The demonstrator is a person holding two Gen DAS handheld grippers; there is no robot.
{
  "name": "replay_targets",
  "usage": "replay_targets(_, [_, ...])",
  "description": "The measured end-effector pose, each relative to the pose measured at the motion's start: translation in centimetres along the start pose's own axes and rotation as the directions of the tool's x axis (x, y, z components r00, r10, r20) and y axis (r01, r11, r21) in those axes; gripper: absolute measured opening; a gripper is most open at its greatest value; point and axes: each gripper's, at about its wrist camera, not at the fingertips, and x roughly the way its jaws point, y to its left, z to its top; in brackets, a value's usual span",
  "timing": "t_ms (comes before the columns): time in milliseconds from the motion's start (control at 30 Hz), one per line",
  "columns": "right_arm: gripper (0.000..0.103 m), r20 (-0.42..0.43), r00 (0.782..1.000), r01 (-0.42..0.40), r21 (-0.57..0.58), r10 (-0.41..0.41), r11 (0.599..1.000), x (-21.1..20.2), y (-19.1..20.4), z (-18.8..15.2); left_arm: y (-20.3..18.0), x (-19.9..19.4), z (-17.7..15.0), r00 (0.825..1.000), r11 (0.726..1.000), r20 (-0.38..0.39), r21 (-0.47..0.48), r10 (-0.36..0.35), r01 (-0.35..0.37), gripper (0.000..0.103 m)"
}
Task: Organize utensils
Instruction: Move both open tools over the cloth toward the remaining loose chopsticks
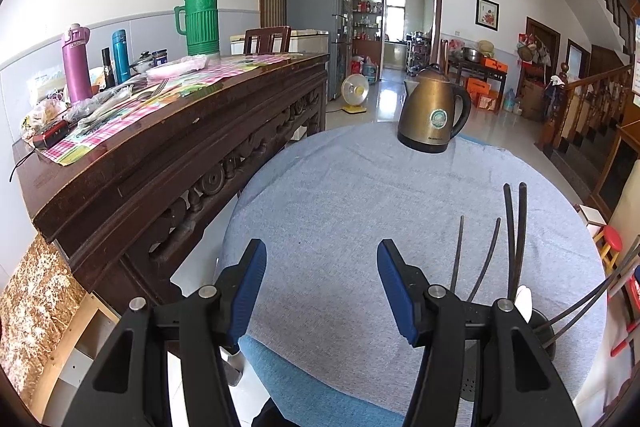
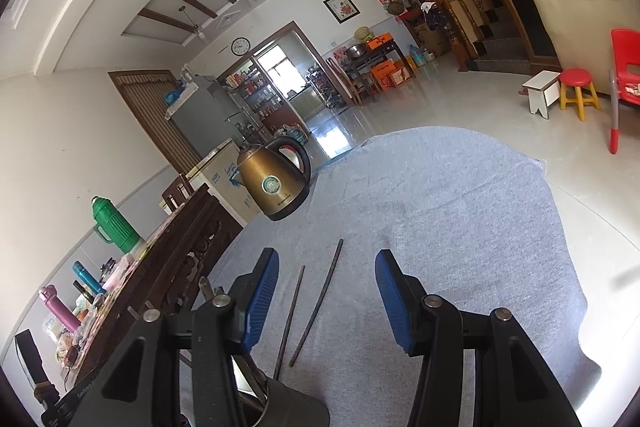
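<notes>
Two dark chopsticks [image 1: 476, 263] lie on the grey tablecloth [image 1: 340, 195], right of my open, empty left gripper [image 1: 322, 281]. Several more dark chopsticks [image 1: 516, 239] stand up from a black holder [image 1: 546, 333] mostly hidden behind the left gripper's right finger. A white utensil tip [image 1: 524, 301] shows beside them. In the right wrist view the two loose chopsticks [image 2: 316, 307] lie on the cloth [image 2: 460, 227] between the fingers of my open, empty right gripper [image 2: 326, 297]. The black holder's rim [image 2: 280, 399] sits under its left finger.
A brass electric kettle [image 1: 434, 111] stands at the far side of the round table; it also shows in the right wrist view [image 2: 274, 183]. A dark wooden sideboard [image 1: 168, 163] with flasks, a green thermos [image 1: 200, 21] and clutter runs along the left. Stools [image 2: 576, 95] stand on the floor at right.
</notes>
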Motion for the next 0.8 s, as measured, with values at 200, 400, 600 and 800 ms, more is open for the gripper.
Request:
replay_targets(200, [0.053, -0.020, 1.000, -0.001, -0.001, 0.001, 1.000, 0.5, 0.0, -0.4, 0.2, 0.6, -0.1, 1.000, 1.000, -0.016, -0.003, 0.009, -0.009, 0.059])
replay_targets(400, [0.054, -0.034, 0.999, -0.003, -0.001, 0.003, 1.000, 0.8, -0.1, -0.6, 0.2, 0.9, -0.3, 0.999, 1.000, -0.027, -0.006, 0.017, -0.018, 0.058])
replay_targets(600, [0.054, -0.042, 0.999, -0.004, 0.005, 0.005, 1.000, 1.1, -0.3, -0.5, 0.2, 1.1, -0.5, 0.999, 1.000, -0.034, -0.004, 0.022, -0.022, 0.058])
replay_targets(800, [0.054, -0.056, 0.998, -0.005, 0.013, 0.006, 1.000, 1.7, -0.5, -0.7, 0.2, 1.6, -0.7, 0.999, 1.000, -0.045, -0.001, 0.028, -0.028, 0.059])
